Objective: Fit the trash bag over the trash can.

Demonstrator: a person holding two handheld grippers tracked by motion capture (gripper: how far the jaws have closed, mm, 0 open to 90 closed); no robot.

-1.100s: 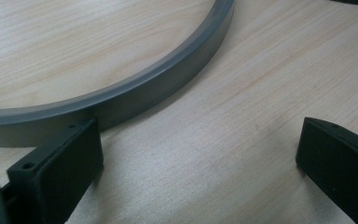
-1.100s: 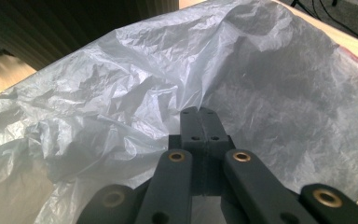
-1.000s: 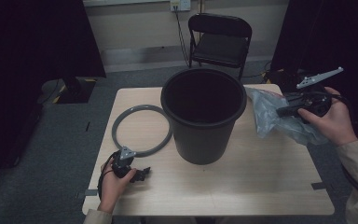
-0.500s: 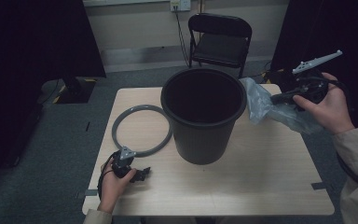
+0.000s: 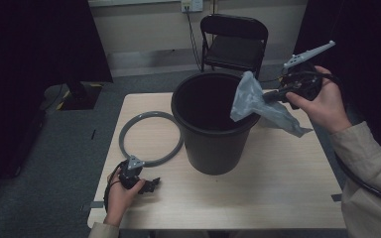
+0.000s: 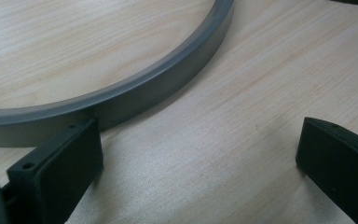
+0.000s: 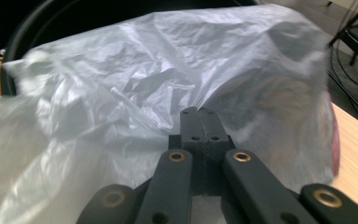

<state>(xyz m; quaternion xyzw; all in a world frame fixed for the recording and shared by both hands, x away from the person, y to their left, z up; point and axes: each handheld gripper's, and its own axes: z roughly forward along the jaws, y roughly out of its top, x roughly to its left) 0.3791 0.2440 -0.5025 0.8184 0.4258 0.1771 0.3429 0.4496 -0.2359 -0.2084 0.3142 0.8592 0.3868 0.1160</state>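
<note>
Bag (image 5: pixel 250 99) pinched in shut right gripper (image 5: pixel 270 95), hanging at bin's (image 5: pixel 211 124) three o'clock rim, partly over its mouth. Lining step, likely: next calls for spreading bag open above bin. Left gripper (image 5: pixel 149 186) spread, empty, at ring's (image 5: pixel 149 136) six o'clock

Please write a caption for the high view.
Right gripper holds a plastic bag above the bin.

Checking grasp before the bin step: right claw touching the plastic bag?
Touching. In the right gripper view the right claw has its jaws shut on the plastic bag; the high view shows the bag hanging from it.
</note>
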